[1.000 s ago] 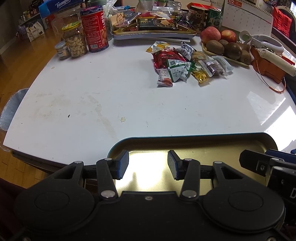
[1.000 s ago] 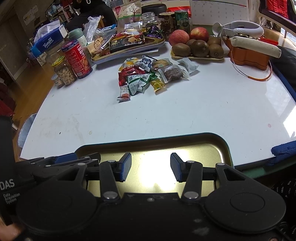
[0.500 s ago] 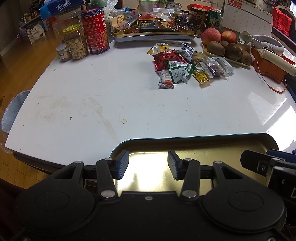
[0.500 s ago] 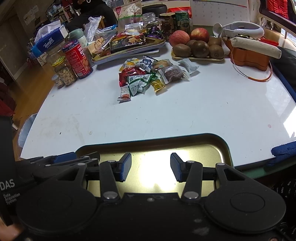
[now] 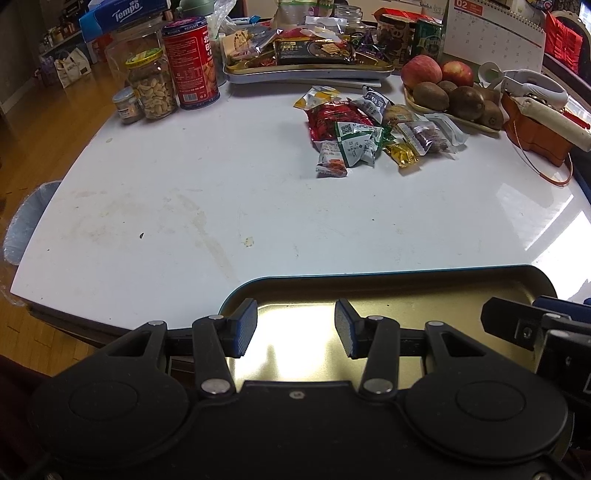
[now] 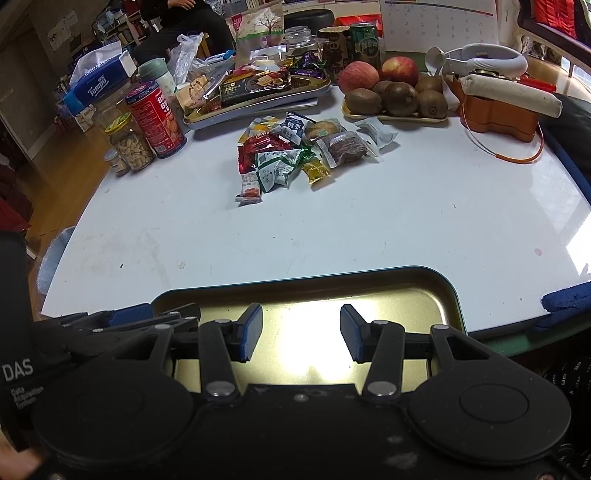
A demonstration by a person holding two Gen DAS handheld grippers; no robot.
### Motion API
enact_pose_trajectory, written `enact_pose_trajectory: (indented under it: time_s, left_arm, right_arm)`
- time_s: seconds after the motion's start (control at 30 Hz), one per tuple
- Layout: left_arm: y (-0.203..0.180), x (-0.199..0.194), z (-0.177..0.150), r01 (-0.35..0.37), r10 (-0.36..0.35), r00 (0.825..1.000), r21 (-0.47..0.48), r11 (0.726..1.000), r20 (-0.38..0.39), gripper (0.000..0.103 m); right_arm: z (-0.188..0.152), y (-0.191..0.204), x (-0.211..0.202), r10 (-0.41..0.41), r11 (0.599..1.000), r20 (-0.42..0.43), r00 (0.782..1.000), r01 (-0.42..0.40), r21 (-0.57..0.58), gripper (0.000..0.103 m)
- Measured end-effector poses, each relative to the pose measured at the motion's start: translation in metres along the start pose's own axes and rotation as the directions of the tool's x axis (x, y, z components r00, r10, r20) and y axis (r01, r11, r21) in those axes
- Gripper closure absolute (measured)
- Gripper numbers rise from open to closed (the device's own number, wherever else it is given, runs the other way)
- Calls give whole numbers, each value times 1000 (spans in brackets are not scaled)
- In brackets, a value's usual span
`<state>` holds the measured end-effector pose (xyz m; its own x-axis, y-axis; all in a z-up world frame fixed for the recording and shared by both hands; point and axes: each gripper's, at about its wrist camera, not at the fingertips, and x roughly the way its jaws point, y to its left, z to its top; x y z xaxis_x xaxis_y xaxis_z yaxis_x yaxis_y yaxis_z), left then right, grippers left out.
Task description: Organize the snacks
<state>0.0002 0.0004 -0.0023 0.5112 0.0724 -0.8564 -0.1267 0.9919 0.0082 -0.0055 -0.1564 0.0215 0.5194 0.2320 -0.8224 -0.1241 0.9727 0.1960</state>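
Two grippers hang side by side over a gold metal tray [image 5: 399,284] at the near edge of the white tabletop [image 5: 258,206]. The left gripper [image 5: 295,328] has its jaws spread apart with nothing between them, and the right gripper [image 6: 301,334] is the same, jaws wide and empty above the tray's shiny floor.

The snacks [image 5: 373,133] lie in a loose heap well ahead of both sets of jaws, across a stretch of bare tabletop, a little right of center from the left camera. In the heap are a red packet [image 5: 332,118], green-and-white triangular packets [image 6: 277,168], a small gold sachet [image 6: 316,170], a clear-wrapped brown cake [image 6: 347,147] and a small packet with an orange picture [image 5: 330,162] nearest the grippers. Their print is too small to read.

Behind the heap sits a second tray [image 6: 258,96] piled with more packets. To the left stand a red can [image 5: 190,62] with Chinese writing, a jar of nuts [image 5: 151,86] and a blue tissue box [image 5: 122,14] marked "Tempo". A green can [image 6: 365,44] reads "Perrier". A calendar [image 5: 491,26] shows "02". Apples [image 6: 360,74] and kiwis [image 6: 399,98] rest on a plate to the right. The left gripper's body carries "DAS" in the right camera.
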Motion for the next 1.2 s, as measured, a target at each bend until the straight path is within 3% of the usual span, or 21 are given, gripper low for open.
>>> enact_pose_trajectory:
  time_s: [1.2]
  left_arm:
    - [1, -2, 4, -23, 23, 1000, 2, 1000, 19, 50]
  right_arm:
    - [7, -1, -6, -12, 1000, 20, 1000, 12, 13, 54]
